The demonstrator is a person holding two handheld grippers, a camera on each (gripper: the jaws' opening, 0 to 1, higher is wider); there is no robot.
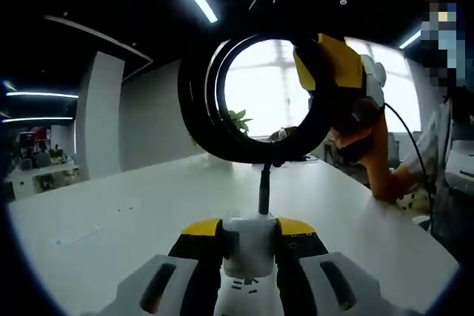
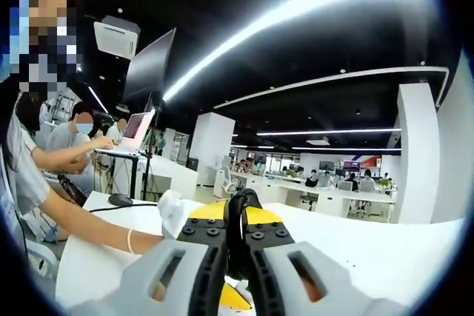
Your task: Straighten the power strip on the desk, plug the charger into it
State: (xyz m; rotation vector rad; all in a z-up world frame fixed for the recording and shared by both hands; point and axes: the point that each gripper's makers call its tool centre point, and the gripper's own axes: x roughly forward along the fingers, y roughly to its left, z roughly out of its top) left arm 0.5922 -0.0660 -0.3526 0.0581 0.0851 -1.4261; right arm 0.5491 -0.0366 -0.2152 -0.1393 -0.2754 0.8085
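Observation:
My left gripper [image 1: 250, 246] is shut on a white plastic body [image 1: 250, 253], held above the white desk [image 1: 133, 220]. I cannot tell whether that body is the charger or the end of the power strip. A black cable [image 1: 200, 109] leaves its far end through a stiff black sleeve [image 1: 263, 192] and curls into one big loop in the air. On the loop's right side the orange and yellow right gripper [image 1: 329, 98] grips it. In the right gripper view, my right gripper [image 2: 237, 238] is shut on the black cable [image 2: 238, 216].
A person stands at the right of the desk [image 1: 444, 109], a forearm [image 2: 81, 223] reaching towards my jaws. Something white [image 2: 172, 212] shows just left of the jaws. A black mouse [image 2: 120, 200] lies on the desk; a laptop [image 2: 137, 127] stands behind. Office desks and pillars lie beyond.

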